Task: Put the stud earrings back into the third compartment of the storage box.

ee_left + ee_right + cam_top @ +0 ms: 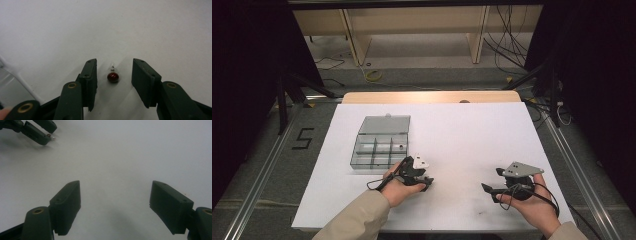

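Dim, soft, slightly blurred close-ups

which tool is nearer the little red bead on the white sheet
Left. The left tool has its jaws on either side of the red bead, not touching it. The right tool sits well off to the right, jaws open over bare white sheet.

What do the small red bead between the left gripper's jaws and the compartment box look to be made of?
Red bead: looks like glossy glass or hard plastic, judging by the bright highlights on its dark red round surface; its pale cap and loop look metallic, though too small to be sure.
Compartment box: seems clear, slightly smoky hard plastic; the white table shows through its walls and dividers, and the open lid looks flat and translucent grey.
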Tool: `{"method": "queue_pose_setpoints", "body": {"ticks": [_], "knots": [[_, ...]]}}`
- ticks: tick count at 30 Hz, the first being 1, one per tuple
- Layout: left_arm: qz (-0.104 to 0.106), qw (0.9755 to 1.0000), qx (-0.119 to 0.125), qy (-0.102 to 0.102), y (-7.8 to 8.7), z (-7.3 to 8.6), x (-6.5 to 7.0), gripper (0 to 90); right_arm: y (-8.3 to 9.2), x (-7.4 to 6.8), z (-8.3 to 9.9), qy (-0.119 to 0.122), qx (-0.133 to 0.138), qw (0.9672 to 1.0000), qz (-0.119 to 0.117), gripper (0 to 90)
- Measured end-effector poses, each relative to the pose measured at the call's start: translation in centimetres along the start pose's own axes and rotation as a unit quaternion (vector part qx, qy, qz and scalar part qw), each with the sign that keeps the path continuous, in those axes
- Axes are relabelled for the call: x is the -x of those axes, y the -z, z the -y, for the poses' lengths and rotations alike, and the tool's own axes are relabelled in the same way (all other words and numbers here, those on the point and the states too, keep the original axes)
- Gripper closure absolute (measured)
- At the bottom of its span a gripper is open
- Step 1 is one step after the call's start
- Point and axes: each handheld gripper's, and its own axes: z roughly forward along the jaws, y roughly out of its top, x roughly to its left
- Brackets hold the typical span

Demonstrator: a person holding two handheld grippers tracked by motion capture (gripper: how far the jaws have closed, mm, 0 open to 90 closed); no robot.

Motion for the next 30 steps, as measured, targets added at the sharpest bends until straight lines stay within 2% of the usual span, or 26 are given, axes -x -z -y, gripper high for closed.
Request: {"method": "queue_pose_setpoints", "body": {"ticks": [5,12,14,18,22,30], "knots": [[0.004,1.0,0.0,0.006,-0.01,0.0,-0.15,58.1,-0.01,0.06,0.07,-0.001,-0.002,1.0,0.0,25.9],[0.008,0.9997,-0.004,0.021,0.03,-0.01,-0.7,67.3,-0.06,0.02,0.06,0.0,-0.002,1.0,0.0,26.0],[0.004,0.9998,-0.006,0.02,0.01,-0.1,-0.68,69.6,-0.08,0.02,0.08,-0.001,-0.003,1.0,0.0,26.0],[-0.005,0.9999,-0.015,0.004,0.04,-0.26,-0.49,73.3,-0.08,0.03,0.09,-0.002,-0.003,1.0,0.0,26.0],[-0.008,0.9999,-0.014,0.004,0.03,-0.26,-0.26,78.4,-0.07,0.04,0.11,-0.001,-0.004,1.0,0.0,26.0],[-0.016,0.9998,-0.015,0.004,0.05,-0.32,-0.03,79.5,-0.09,0.03,0.1,-0.001,-0.005,1.0,-0.001,26.0]]}}
